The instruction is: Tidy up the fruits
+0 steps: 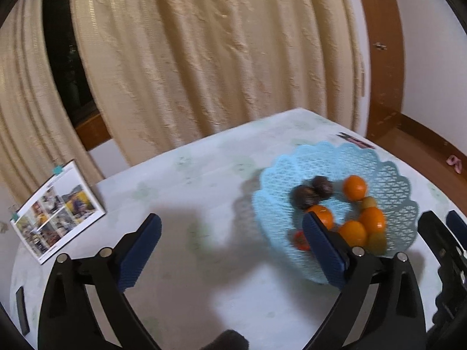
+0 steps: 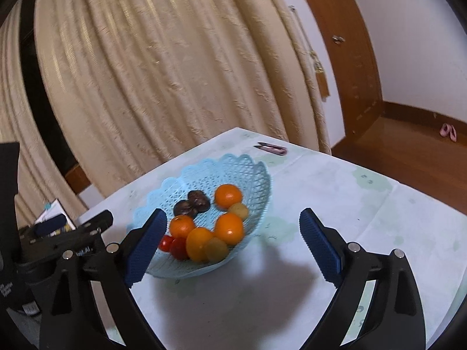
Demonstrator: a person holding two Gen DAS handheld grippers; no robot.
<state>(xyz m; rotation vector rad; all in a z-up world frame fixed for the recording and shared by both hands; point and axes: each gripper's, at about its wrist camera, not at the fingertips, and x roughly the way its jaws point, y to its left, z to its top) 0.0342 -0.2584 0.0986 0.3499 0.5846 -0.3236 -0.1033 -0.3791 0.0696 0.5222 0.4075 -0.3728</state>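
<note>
A light blue lattice basket [image 1: 388, 175] [image 2: 233, 166] stands on the table and holds several oranges [image 2: 228, 195], two dark brown fruits [image 2: 192, 202], yellow-green fruits [image 2: 216, 249] and small red tomatoes [image 2: 178, 248]. My left gripper [image 1: 230, 248] is open and empty above the table, left of the basket; its right finger covers the basket's near rim. My right gripper [image 2: 233, 245] is open and empty, hovering at the basket's near side. The right gripper shows in the left wrist view at the right edge [image 1: 440, 227].
A photo booklet [image 1: 55, 207] lies at the table's left edge. A dark pink-handled tool [image 2: 271, 148] lies beyond the basket. Cream curtains [image 1: 204, 58] hang behind the table. A wooden floor [image 2: 408, 151] with pink shoes [image 2: 448, 131] lies to the right.
</note>
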